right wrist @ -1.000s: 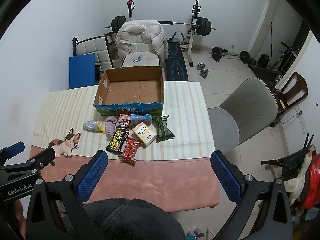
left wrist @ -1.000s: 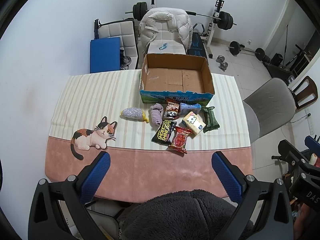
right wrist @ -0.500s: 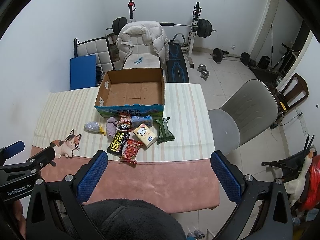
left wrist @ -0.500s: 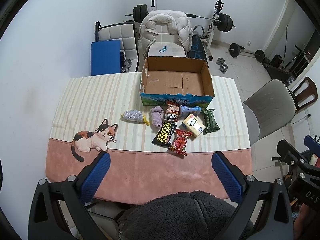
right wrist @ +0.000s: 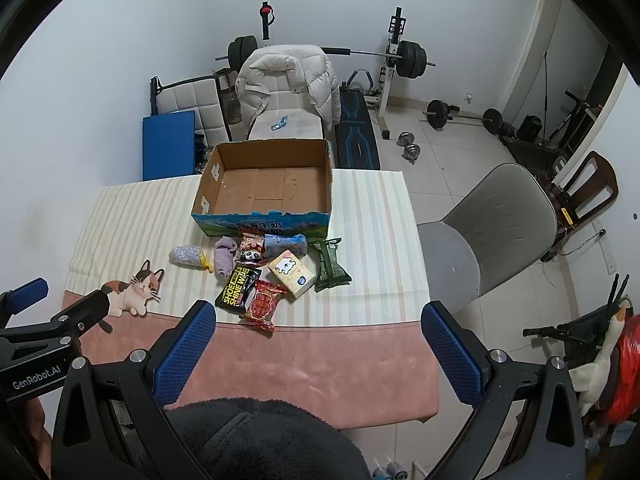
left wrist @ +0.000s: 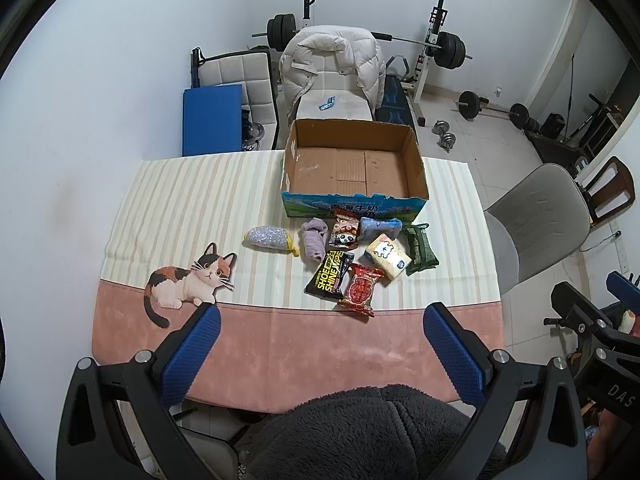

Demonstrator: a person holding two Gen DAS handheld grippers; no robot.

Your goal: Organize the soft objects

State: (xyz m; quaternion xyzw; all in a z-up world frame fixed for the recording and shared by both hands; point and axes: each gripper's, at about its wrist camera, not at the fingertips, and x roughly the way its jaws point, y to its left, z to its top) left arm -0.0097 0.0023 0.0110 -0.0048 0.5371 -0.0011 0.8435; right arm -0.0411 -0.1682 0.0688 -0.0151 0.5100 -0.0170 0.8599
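Brown cardboard box (left wrist: 354, 168) sits on the table (left wrist: 280, 344) with soft things in front. Left gripper (left wrist: 320, 354) and right gripper (right wrist: 318, 350) hang wide open, holding nothing.

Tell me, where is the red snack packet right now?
The red snack packet lies nearest the table's front edge, right of the black shoe-shine pack and before the tissue pack.

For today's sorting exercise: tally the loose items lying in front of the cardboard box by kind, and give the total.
Rolled socks or cloth: 2, purple and blue
Snack or wipe packets: 4, panda, black, red, dark green
Tissue packs: 1
Silver scrubbers: 1
Total: 8
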